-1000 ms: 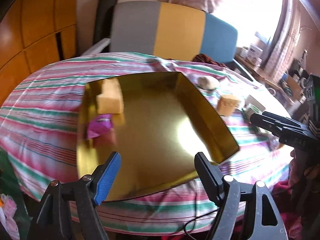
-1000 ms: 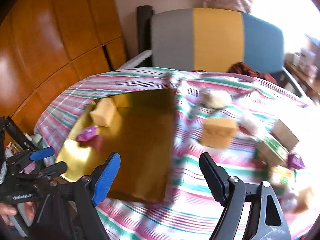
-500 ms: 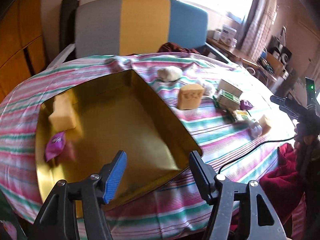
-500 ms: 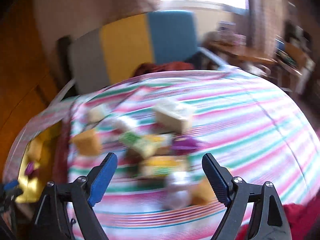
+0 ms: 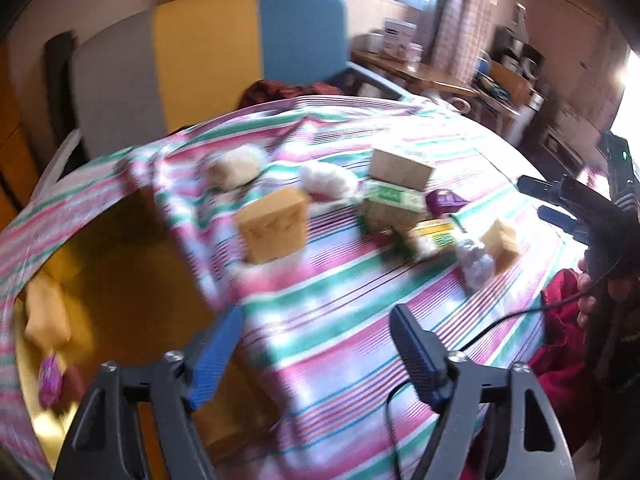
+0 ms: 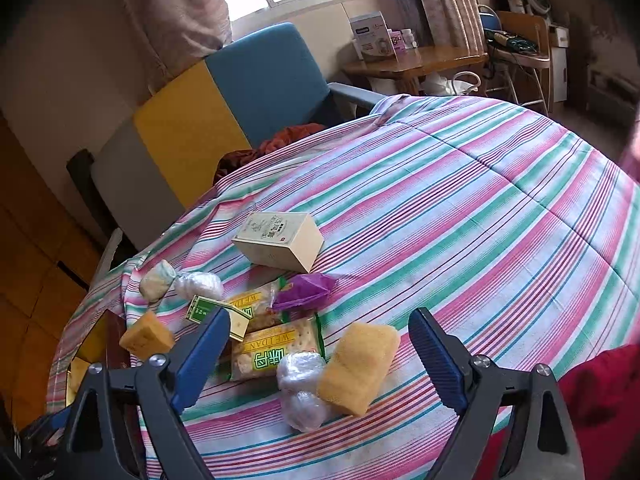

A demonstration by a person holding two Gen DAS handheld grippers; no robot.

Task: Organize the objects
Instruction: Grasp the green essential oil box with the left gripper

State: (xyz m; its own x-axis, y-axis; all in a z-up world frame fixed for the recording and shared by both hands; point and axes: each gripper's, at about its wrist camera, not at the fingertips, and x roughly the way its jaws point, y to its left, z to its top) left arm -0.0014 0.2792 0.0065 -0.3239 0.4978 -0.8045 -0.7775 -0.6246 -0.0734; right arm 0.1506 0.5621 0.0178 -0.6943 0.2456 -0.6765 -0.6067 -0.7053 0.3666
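On the striped cloth (image 6: pixel 460 208) lies a pile: a beige carton (image 6: pixel 280 240), a purple wrapper (image 6: pixel 304 290), cracker packets (image 6: pixel 276 348), a yellow sponge (image 6: pixel 360 364), a clear-wrapped ball (image 6: pixel 300 384) and an orange sponge (image 6: pixel 146 336). My right gripper (image 6: pixel 320 340) hangs over the near side of this pile, jaws opening, pads touching nothing. The golden box (image 5: pixel 120 280) at the left holds a yellow sponge (image 5: pixel 44 316) and a purple wrapper (image 5: pixel 50 380). My left gripper (image 5: pixel 316 344) hovers by the box's right wall, jaws opening, nothing between them. The right gripper (image 5: pixel 548 200) shows at the far right.
A chair with a grey, yellow and blue back (image 6: pixel 224 112) stands behind the table. A wooden side table (image 6: pixel 416 64) with boxes sits by the window. Red cloth (image 6: pixel 600 400) lies at the near right edge. A black cable (image 5: pixel 500 320) runs across the cloth.
Both views have swung right, away from the golden box and onto the loose pile. The right gripper now sits over the pile. Both pairs of jaws stand wider.
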